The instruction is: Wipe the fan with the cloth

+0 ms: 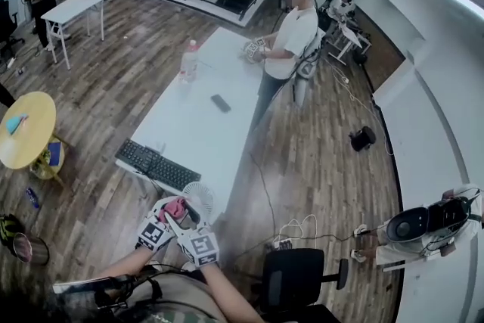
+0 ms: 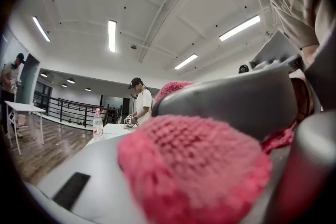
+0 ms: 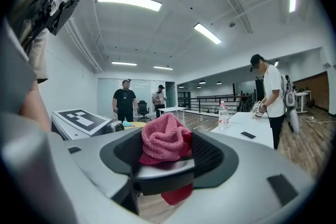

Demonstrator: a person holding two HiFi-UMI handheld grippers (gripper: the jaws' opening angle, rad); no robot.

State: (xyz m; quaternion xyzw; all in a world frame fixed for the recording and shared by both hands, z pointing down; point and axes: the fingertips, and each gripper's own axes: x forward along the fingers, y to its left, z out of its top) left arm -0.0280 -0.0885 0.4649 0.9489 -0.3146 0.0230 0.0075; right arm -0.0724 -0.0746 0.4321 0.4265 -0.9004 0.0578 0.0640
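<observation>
A pink knitted cloth [image 1: 175, 206] is bunched between both grippers, just in front of a small white fan [image 1: 199, 198] at the near end of the long white table [image 1: 197, 125]. In the left gripper view the cloth [image 2: 194, 165] fills the space between the jaws of my left gripper [image 2: 199, 181], which is shut on it. The right gripper's grey jaw [image 2: 231, 97] lies across its top. In the right gripper view my right gripper [image 3: 168, 165] is closed round the cloth [image 3: 164, 139], and the left gripper's marker cube [image 3: 81, 119] sits close at the left. The fan shows only in the head view.
A black keyboard [image 1: 157, 165], a phone [image 1: 221, 103] and a bottle [image 1: 188, 63] lie on the table. A person [image 1: 291, 34] stands at its far right side. A black chair [image 1: 299, 276] is to my right, a round yellow table [image 1: 26, 128] to my left.
</observation>
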